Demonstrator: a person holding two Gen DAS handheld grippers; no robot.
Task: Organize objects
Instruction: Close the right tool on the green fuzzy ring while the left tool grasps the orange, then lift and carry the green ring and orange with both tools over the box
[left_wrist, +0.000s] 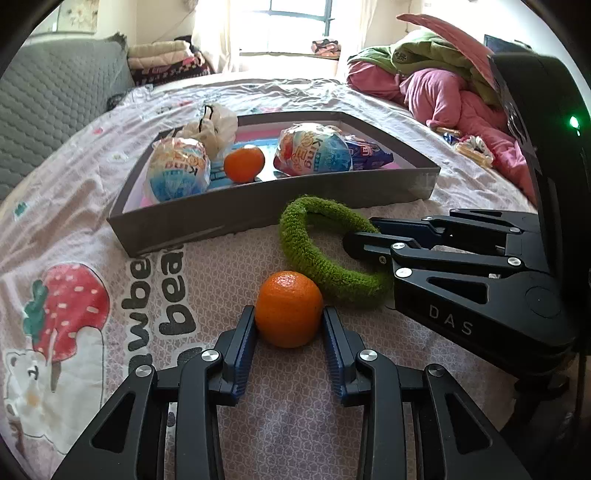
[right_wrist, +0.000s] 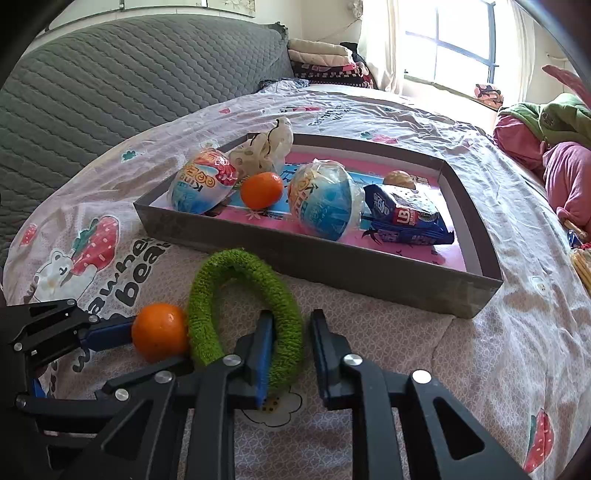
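Orange (left_wrist: 288, 309) on the bedspread (left_wrist: 110, 221), firm, smooth, apt to roll; my left tongs (left_wrist: 289, 325) clasp its widest sides. Green fuzzy ring (right_wrist: 247, 314) touching it, soft and light; right tongs (right_wrist: 289, 347) clenched around its near arc. Grey tray (right_wrist: 369, 273) just beyond.

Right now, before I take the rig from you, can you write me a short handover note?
Left gripper: fingers closed on the small round orange fruit, which rests on the printed bedsheet in front of the shallow grey cardboard tray.
Right gripper: fingers closed on the fuzzy green fabric ring, beside that fruit.
Done: the tray holds two wrapped egg-shaped toys, a second orange fruit, a blue snack packet and a white bag.
Left: probably lift both items into the tray.
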